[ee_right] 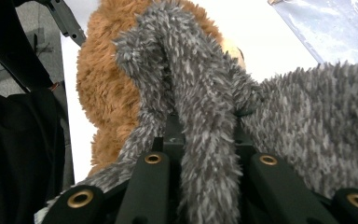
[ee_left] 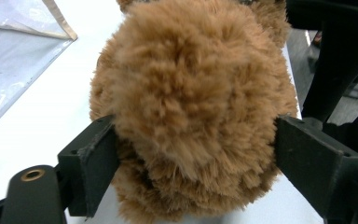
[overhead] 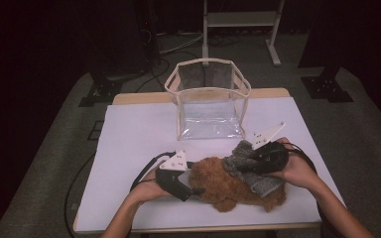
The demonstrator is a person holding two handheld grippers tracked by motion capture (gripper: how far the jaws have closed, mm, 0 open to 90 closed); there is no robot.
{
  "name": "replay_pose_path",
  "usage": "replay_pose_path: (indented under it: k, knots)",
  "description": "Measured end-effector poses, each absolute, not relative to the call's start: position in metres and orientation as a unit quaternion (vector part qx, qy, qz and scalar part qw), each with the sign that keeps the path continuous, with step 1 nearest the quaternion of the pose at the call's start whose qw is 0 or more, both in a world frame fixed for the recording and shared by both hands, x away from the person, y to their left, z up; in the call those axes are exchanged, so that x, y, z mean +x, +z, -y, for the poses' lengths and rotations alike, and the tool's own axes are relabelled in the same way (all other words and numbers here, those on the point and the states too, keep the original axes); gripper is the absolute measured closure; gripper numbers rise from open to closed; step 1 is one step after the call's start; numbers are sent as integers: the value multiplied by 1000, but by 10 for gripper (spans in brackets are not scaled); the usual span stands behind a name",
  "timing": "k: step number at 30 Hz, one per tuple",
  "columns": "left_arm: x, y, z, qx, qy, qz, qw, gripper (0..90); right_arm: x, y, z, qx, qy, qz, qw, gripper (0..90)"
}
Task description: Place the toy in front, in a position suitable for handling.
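While your right gripper point(overhead: 252, 161) pinched the grey fuzzy garment point(overhead: 258, 171), your left gripper point(overhead: 194, 190) straddled the brown plush toy point(overhead: 228, 186), jaws apart; next, probably, clamp and steady it.

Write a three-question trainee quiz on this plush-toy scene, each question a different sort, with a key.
1. True or false: the right gripper is shut on the grey garment.
2. Multiple choice: where does the clear bag stand? A) behind the toy, upright and open at the top; B) lying flat under the toy; C) in the person's left hand.
3. Fill in: the left gripper has its jaws on either side of the brown ____.

Key:
1. True. The grey fabric is pinched between its closed jaws.
2. A.
3. Toy. The jaws flank its furry end, and whether the pads press on it cannot be told.
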State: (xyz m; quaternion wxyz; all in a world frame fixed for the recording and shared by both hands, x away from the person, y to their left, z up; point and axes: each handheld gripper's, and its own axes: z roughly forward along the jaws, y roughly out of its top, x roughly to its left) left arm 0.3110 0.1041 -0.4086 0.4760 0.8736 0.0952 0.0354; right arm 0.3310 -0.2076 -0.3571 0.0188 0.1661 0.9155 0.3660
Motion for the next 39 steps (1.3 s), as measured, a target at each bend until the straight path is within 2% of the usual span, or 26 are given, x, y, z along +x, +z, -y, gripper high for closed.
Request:
replay_pose_path:
  k: [2,13,14,18,21,27,29,30,35,39]
  knots:
    - [312,-414,-103,872,30,-97,478,103,332,-359,212,174,372,-912,14,754]
    - [319,-431,-83,865,18,-110,488,29,331,-361,216,183,381,-906,9,753]
    - [319,-431,-82,865,20,-110,490,61,332,-361,216,180,381,-907,10,753]
    - [320,-427,-86,853,31,-121,507,288,332,-360,209,182,378,-908,14,750]
    - [319,-420,-87,842,33,-130,522,348,335,-359,197,175,376,-910,16,751]
    - [319,-390,-94,825,46,-130,548,378,340,-350,188,174,413,-894,7,762]
    - [319,-356,-101,818,62,-112,561,378,338,-333,192,172,453,-875,3,765]
    - [319,-356,-101,818,62,-112,561,378,338,-333,192,172,453,-875,3,765]
    - [316,-302,-109,825,109,-80,549,378,335,-302,187,159,512,-844,21,769]
    - [314,-267,-111,830,128,-57,540,378,333,-295,186,157,540,-827,14,770]
